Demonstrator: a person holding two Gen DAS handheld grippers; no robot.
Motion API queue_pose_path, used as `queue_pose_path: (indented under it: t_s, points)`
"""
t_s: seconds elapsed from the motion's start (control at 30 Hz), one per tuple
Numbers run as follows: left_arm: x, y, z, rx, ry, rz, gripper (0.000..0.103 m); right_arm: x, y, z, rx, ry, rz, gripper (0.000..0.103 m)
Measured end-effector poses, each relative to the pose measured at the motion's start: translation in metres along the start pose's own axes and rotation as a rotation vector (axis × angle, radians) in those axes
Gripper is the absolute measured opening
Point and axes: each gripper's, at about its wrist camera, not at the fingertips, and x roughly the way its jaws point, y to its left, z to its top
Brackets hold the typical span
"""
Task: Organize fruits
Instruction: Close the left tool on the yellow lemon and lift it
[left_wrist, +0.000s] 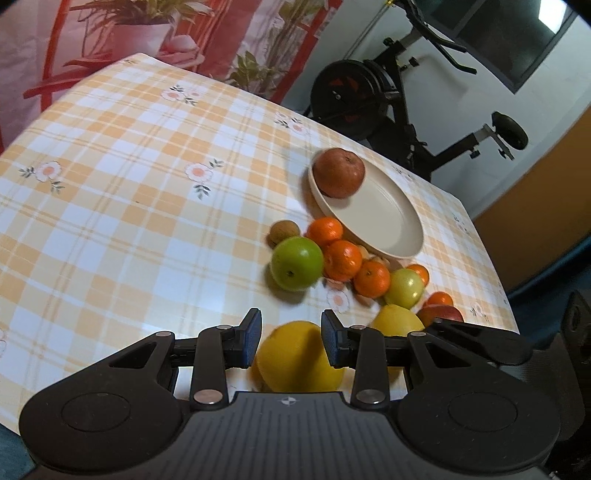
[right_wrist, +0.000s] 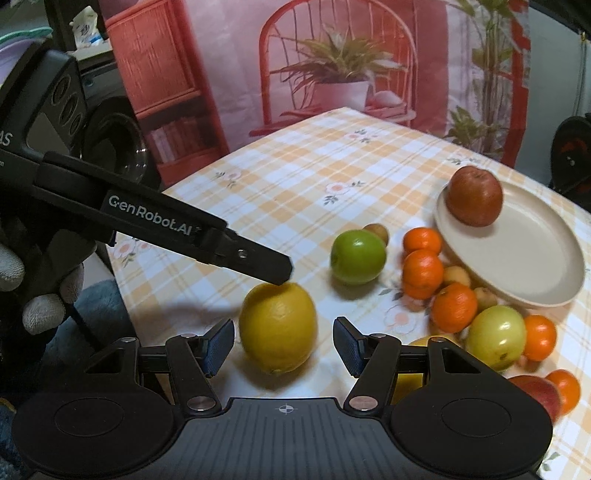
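The left gripper has its fingers spread around a yellow lemon on the checked desk; whether they touch it cannot be told. The right gripper also has its fingers spread, one on each side of the same lemon without touching. Beyond lie a green apple and several mandarins, just beside a cream plate holding a red apple.

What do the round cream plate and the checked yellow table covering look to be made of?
Round cream plate: likely matte ceramic or melamine, going by its smooth, even, dull surface. Checked yellow table covering: probably wipeable vinyl or oilcloth, lying flat with a soft sheen; coated cloth is possible.
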Motion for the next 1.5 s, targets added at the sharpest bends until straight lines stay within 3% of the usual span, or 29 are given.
queue_pose_path:
  t_s: [0.4,1.07,1.23,1.37,1.5]
  points:
    - [0.004,0.001,-0.002,-0.004,0.03,-0.027,0.039,0.012,-0.006,-0.006,0.041,0.019,0.038,0.051]
    - [0.003,0.005,-0.004,-0.027,0.027,-0.018,0.041,0.02,-0.003,-0.006,0.025,0.022,0.019,0.047]
    - [0.004,0.008,-0.003,-0.037,0.032,0.01,0.055,0.02,-0.004,-0.006,0.033,0.021,0.027,0.047]
    - [0.004,0.008,-0.003,-0.035,0.035,0.008,0.055,0.02,-0.003,-0.006,0.028,0.026,0.024,0.048]
    - [0.006,0.008,-0.004,-0.042,0.04,-0.015,0.048,0.02,-0.003,-0.005,0.027,0.027,0.023,0.048]
